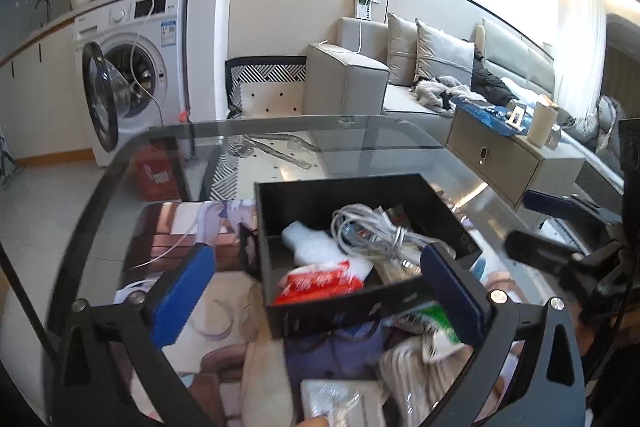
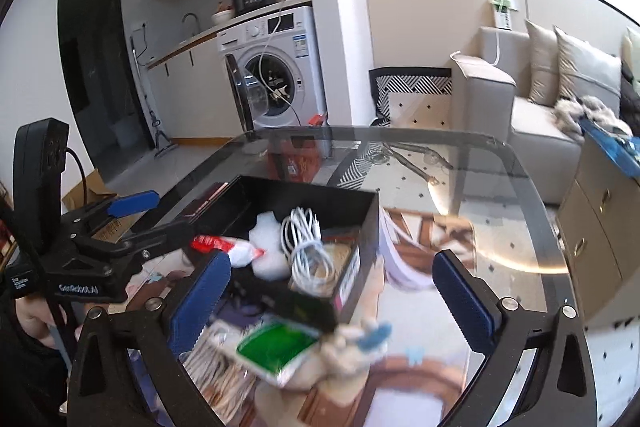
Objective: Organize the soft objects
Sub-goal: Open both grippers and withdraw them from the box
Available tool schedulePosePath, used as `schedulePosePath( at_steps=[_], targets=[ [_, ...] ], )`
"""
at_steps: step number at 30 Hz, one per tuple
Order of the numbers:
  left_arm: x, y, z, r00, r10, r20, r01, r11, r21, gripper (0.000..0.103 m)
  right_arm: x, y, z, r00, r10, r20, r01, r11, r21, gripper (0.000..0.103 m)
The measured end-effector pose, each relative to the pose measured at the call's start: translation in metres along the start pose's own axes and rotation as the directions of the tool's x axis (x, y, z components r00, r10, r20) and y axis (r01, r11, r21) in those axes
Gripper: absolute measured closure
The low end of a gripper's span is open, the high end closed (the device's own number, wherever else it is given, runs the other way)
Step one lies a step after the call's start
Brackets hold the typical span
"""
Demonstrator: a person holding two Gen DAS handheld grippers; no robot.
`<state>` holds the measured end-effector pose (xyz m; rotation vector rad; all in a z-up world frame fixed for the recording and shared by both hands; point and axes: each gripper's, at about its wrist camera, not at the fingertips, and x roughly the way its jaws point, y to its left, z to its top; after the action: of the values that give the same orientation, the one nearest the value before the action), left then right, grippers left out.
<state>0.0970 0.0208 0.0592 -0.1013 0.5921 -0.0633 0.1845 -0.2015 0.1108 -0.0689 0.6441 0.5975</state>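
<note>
Over the glass bench, both grippers' fingers gape empty; green packet beside black box risks sliding off.

I see a black box holding a white coiled cable, a white foam piece and a red packet with white lettering. My left tool and right tool both have blue pads on black frames. A green-and-white packet lies blurred nearby. The counter is smoky clear glass. Beyond it, a black-and-white zigzag rug, a white washing machine and a grey sofa.
</note>
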Motion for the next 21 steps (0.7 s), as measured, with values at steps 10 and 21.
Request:
schedulePosePath(
  at_steps=[10, 21],
  targets=[
    [-0.014, 0.009, -0.027, 0.999, 0.036, -0.018, -0.036, 0.999, -0.021, 0.0, -0.023, 0.023, -0.043, 0.999, 0.002, -0.049, -0.003, 1.0, -0.018, 0.0],
    [-0.02, 0.006, -0.055, 0.997, 0.063, -0.047, -0.062, 0.998, 0.012, 0.0, -0.02, 0.033, -0.064, 0.996, 0.019, -0.09, -0.016, 0.999, 0.034, 0.0]
  ],
)
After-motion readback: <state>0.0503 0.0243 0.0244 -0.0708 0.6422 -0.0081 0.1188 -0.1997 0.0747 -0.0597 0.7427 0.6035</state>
